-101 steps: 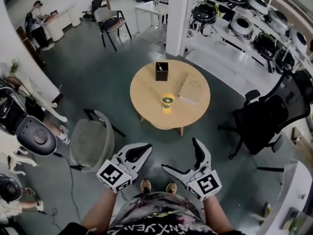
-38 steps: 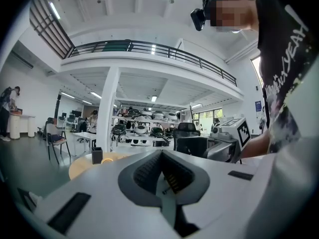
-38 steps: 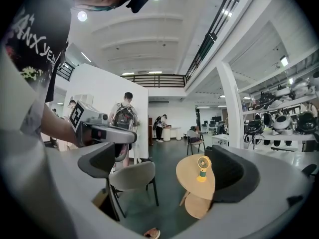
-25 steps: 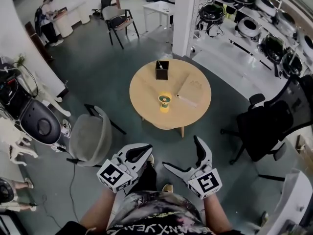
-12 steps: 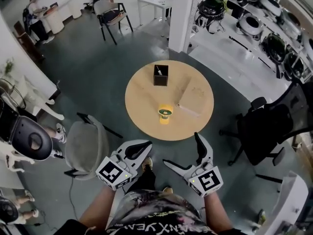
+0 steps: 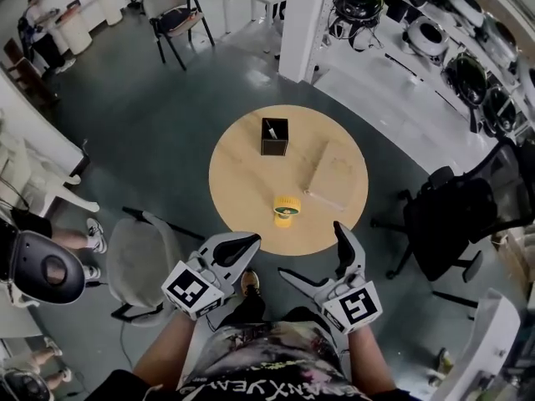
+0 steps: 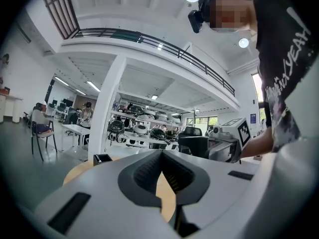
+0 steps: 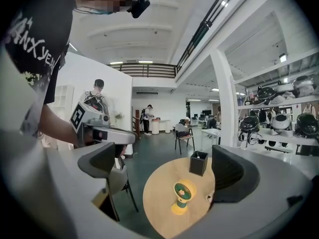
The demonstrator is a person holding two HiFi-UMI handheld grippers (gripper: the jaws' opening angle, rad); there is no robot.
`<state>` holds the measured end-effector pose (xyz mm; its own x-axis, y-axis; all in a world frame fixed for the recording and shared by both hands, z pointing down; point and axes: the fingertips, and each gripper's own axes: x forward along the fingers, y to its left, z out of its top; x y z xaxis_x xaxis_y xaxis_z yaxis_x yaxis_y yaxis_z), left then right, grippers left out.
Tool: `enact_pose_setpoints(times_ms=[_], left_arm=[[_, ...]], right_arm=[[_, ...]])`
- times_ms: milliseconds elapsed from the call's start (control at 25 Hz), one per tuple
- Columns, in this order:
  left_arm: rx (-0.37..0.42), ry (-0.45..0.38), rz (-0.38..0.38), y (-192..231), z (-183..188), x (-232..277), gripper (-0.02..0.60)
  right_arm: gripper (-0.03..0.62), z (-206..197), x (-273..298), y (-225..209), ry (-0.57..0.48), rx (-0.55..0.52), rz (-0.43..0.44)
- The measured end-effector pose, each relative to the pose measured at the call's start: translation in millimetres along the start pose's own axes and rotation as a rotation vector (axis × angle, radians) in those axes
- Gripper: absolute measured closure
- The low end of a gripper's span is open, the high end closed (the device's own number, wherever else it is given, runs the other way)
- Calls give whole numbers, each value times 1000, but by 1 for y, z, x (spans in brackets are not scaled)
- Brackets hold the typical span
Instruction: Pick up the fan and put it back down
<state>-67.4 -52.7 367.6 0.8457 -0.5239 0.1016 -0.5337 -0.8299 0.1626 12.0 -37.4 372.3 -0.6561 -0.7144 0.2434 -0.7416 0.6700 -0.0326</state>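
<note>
A small yellow fan (image 6: pixel 287 210) with a green centre stands upright near the front edge of the round wooden table (image 6: pixel 242 174). In the right gripper view the fan (image 8: pixel 183 195) shows between and beyond the jaws, well out of reach. My right gripper (image 6: pixel 311 253) (image 8: pixel 169 176) is open and holds nothing. My left gripper (image 6: pixel 249 241) (image 7: pixel 162 154) is shut, its pads meeting at the tip with nothing between them. Both grippers hover before my chest, short of the table's edge. The fan is hidden behind the jaws in the left gripper view.
On the table stand a black open box (image 6: pixel 274 136) (image 8: pixel 198 163) and a flat beige box (image 6: pixel 334 174). A grey chair (image 6: pixel 142 261) stands at my left, a black office chair (image 6: pixel 451 215) at the right. A white pillar (image 6: pixel 301 23) and equipment shelves (image 6: pixel 435 32) lie beyond.
I have walked closer: the table and fan have slid down the head view towards the grippers. Both grippers keep the same pose and state.
</note>
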Motion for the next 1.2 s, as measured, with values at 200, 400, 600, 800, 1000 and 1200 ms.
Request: enact_pose_setpoints(times_ms=[200, 400, 600, 800, 1000, 1200], left_arm=[[2, 2, -5, 21, 1, 14, 569], [-1, 1, 30, 25, 7, 33, 569], [2, 3, 70, 22, 11, 47, 569], [10, 22, 81, 24, 7, 56, 569], [11, 20, 85, 28, 8, 59, 569], [18, 23, 88, 29, 9, 60, 569]], right_arm=[[8, 5, 17, -18, 0, -3, -12], [8, 9, 19, -38, -5, -6, 14], [8, 10, 13, -57, -10, -3, 40], [9, 6, 13, -70, -10, 1, 47], [9, 3, 16, -71, -9, 5, 54], [8, 2, 17, -73, -6, 7, 58]])
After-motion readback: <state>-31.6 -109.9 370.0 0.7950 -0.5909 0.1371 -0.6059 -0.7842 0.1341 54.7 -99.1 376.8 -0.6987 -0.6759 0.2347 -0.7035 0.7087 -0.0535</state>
